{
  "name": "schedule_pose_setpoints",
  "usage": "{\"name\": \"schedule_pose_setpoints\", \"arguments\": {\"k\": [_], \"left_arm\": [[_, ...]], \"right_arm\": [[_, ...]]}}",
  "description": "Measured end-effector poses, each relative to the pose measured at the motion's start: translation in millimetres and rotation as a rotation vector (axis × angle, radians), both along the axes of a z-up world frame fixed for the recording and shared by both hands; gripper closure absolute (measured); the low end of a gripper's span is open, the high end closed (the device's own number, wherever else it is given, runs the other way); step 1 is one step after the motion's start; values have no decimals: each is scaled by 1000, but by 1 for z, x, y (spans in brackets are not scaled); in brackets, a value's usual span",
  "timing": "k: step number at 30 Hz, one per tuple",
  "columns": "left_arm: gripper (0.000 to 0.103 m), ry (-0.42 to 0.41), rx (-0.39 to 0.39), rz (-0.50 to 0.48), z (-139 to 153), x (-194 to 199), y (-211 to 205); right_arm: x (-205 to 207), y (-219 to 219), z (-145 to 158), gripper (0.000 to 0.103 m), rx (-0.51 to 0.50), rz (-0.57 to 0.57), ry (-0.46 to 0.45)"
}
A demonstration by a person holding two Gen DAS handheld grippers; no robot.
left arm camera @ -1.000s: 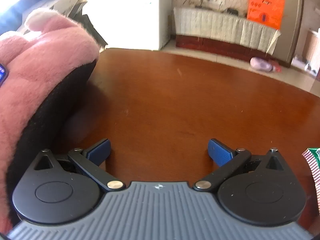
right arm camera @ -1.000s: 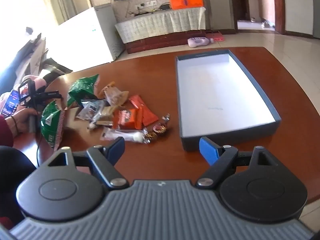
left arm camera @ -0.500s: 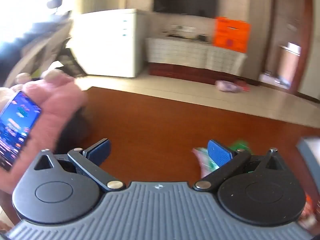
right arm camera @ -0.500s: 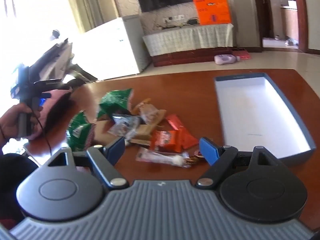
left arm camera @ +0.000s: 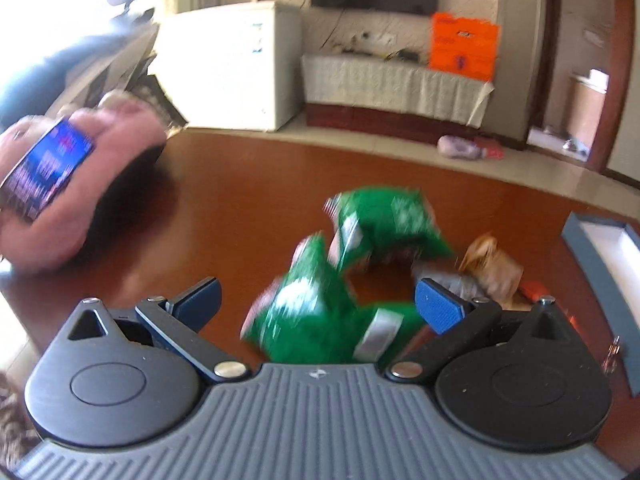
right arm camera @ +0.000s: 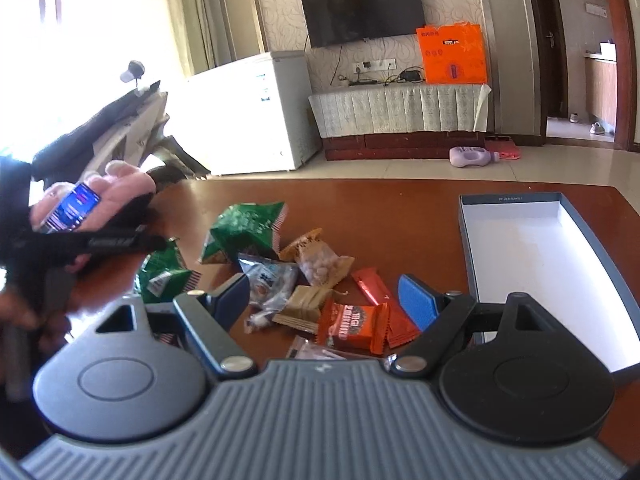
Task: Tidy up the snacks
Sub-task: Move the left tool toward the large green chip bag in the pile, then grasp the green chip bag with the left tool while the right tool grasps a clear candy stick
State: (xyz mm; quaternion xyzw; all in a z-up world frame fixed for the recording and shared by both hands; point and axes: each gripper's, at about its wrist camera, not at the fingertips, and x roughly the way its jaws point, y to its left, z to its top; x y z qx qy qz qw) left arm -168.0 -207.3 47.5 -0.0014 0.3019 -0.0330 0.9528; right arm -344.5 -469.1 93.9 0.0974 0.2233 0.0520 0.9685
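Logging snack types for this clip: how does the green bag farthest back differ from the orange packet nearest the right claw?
The green bag is larger, puffed and crumpled; the orange packet is smaller, flat and rectangular. The green bag lies farther back and left. Both rest untouched on the table.

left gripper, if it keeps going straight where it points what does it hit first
Most likely the nearer green snack bag, which lies between the open jaws of the left gripper. The picture is blurred, so depth is uncertain.

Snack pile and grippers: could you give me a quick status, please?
Both grippers open, empty: left, right. Snacks loose on table; box empty. Nothing in the way.
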Motion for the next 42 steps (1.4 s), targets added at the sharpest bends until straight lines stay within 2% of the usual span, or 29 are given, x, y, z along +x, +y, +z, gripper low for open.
{"name": "schedule_pose_setpoints", "arguments": {"k": [1, 5, 8, 11, 14, 18, 22, 25, 26, 28, 31, 34, 37, 40, 42], "left_arm": [[0, 8, -14, -1, -13, -12, 5], [0, 78, -23, -62, -13, -31, 20], [0, 104, 3, -116, -20, -18, 17], [0, 93, 109, -171, -20, -3, 6], [5, 34, 207, -234, -8, 11, -3], [5, 37, 197, -283, -1, 18, 4], [4, 65, 182, -342, -2, 2, 19], [3, 57, 196, -344, -8, 2, 22], [3, 73, 195, -321, -12, 4, 23], [3, 120, 178, -308, -18, 10, 27], [3, 117, 177, -294, -17, 11, 27], [3, 129, 153, -274, -14, 16, 29], [3, 135, 161, -259, -14, 17, 29], [3, 141, 159, -255, -14, 19, 30], [3, 145, 157, -255, -10, 19, 26]], "right_arm": [[1, -1, -3, 20, 2, -2, 8], [1, -1, -5, 20, -19, 12, 25], [1, 2, -6, 20, -53, 5, 31], [4, 4, -8, 20, -82, -12, 37], [18, 4, -16, 20, -95, -22, 91], [38, 14, -32, 20, -103, 34, 200], [31, 43, -36, 20, -240, 138, 168], [38, 50, -46, 21, -294, 148, 221], [40, 50, -48, 27, -291, 158, 227], [45, 53, -53, 28, -313, 163, 250], [58, 62, -67, 30, -403, 171, 295], [62, 57, -68, 31, -387, 184, 287], [65, 49, -67, 43, -316, 191, 312], [62, 47, -64, 63, -292, 200, 324], [58, 48, -63, 61, -313, 197, 313]]}}
